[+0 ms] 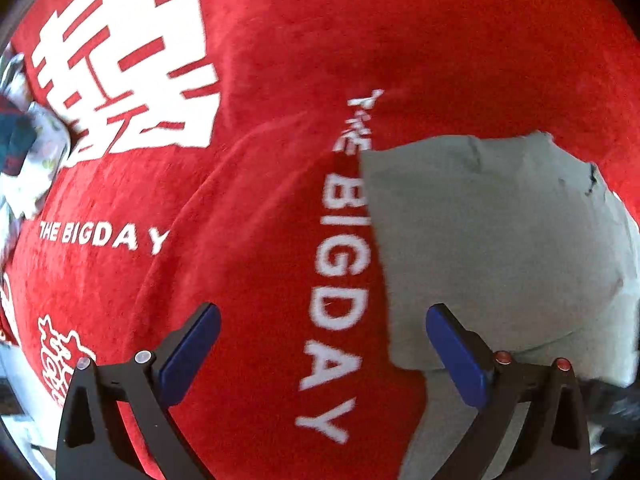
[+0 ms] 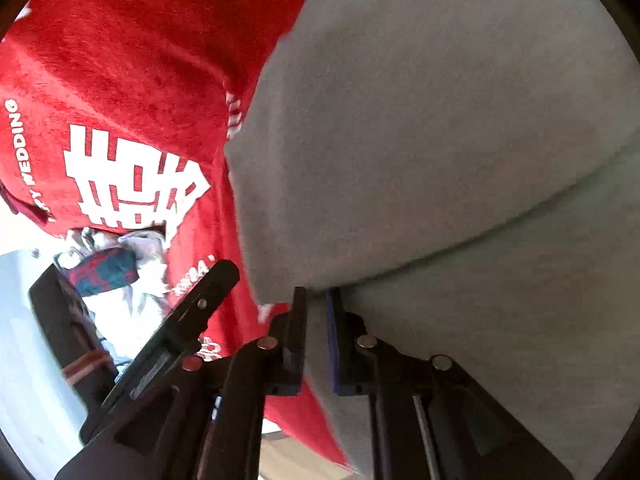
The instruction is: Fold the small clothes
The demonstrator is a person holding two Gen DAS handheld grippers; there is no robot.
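- Grey-green knit garment (image 1: pixel 500 240) is lying folded on a red plush cloth with white printed lettering (image 1: pixel 260 80); in the left wrist view it is covering the right portion of that cloth, with its left edge running alongside the white words "THE BIGDAY".
- Left claw (image 1: pixel 323 344) is standing with its jaws spread wide apart and is gripping nothing. Its blue-padded left finger is hanging over the red cloth and its right finger over the grey-green garment; whether either tip is touching the fabric cannot be told.
- Right claw (image 2: pixel 317 320) is standing with its jaws drawn nearly together, and a thin edge of the grey-green garment (image 2: pixel 440 140) is sitting pinched between the pads.
- In the right wrist view the garment is showing a fold crease running across it, with an upper layer overlapping a lower one just ahead of the claw tips.
- Red cloth (image 2: pixel 120 60) is extending to the left of the garment in this view, carrying a large white emblem and the word "WEDDING".
- Small heap of mixed clothes, white patterned pieces with a teal-and-red item (image 2: pixel 108 268), is lying at the far edge of the red cloth, well apart from the garment; the same heap (image 1: pixel 28 140) is appearing at the left border of the left wrist view.
- Motion blur is softening both views.
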